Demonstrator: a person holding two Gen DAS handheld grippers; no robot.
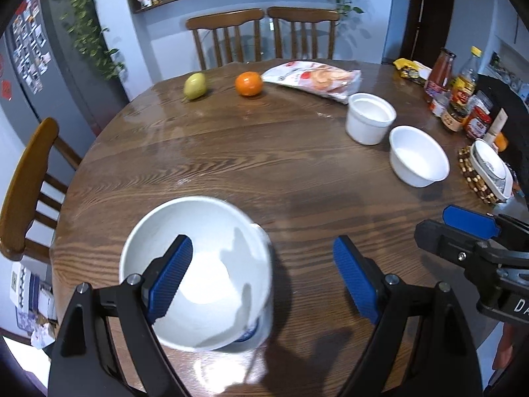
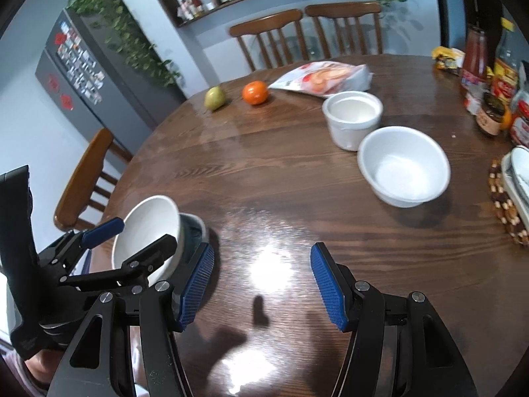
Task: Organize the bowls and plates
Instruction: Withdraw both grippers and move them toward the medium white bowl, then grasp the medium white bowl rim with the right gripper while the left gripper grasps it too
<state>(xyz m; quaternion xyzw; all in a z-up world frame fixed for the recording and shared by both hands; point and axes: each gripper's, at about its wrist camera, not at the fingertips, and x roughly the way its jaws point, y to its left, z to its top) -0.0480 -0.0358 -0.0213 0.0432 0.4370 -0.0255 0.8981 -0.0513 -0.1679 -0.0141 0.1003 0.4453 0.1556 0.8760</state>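
On my left wrist view, the left gripper (image 1: 263,276) is spread wide, holding nothing; its left finger (image 1: 172,276) overlaps the tilted white bowl (image 1: 198,271) at lower left of frame, which seems to rest on a blue-patterned dish (image 1: 254,330). Toward the upper right, the straight-walled bowl (image 1: 370,119) and the rounded bowl (image 1: 418,157) sit just beside each other on the table (image 1: 248,152). On my right wrist view, the right gripper (image 2: 263,286) is released too, over bare wood at lower centre.
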